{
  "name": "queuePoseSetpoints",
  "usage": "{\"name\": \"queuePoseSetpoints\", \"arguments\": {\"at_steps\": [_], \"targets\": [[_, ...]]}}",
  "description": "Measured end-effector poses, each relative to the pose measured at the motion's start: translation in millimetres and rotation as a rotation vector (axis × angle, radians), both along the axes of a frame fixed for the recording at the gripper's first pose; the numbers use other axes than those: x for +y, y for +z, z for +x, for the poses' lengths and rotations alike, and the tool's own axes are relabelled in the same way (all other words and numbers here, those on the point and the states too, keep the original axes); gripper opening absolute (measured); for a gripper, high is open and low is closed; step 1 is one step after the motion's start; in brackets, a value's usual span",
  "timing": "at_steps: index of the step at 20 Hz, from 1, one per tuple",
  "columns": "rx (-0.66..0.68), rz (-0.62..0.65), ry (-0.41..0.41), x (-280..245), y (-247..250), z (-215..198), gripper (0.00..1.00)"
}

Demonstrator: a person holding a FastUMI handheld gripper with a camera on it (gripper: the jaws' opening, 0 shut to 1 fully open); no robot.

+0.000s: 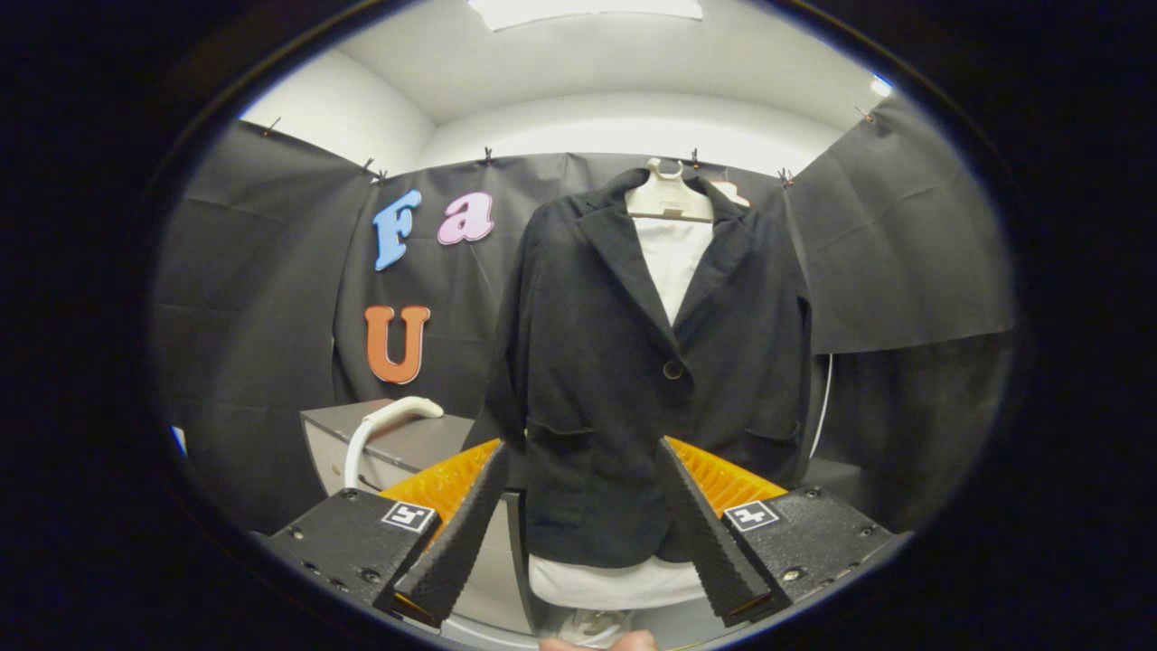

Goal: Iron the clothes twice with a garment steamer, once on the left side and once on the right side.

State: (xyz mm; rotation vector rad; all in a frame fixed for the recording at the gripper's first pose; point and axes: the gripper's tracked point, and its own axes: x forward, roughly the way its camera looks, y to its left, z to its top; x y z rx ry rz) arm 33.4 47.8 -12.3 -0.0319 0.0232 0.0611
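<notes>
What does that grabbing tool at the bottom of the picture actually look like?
It is a hand-held gripper with two long wedge-shaped fingers that have ridged, saw-toothed inner faces. Each finger sits on a boxy black block with screw heads and a small square black-and-white marker. Ribbed orange parts sit behind the fingers. No cables show on it.

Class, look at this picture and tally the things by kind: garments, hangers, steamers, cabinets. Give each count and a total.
Garments: 2, the jacket and the white shirt under it
Hangers: 1, the hanger
Steamers: 1, the steamer on the cabinet
Cabinets: 1, the cabinet
Total: 5
The gripper is open, holding nothing, its fingers short of the jacket.
</notes>
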Motion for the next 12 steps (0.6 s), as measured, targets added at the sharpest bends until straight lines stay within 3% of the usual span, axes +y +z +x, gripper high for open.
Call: {"name": "queuePoseSetpoints", "arguments": {"at_steps": [8,12], "targets": [[-0.015,0.011,0.046,76,6,14,1.00],[0.026,0.029,0.136,142,9,38,1.00]]}}
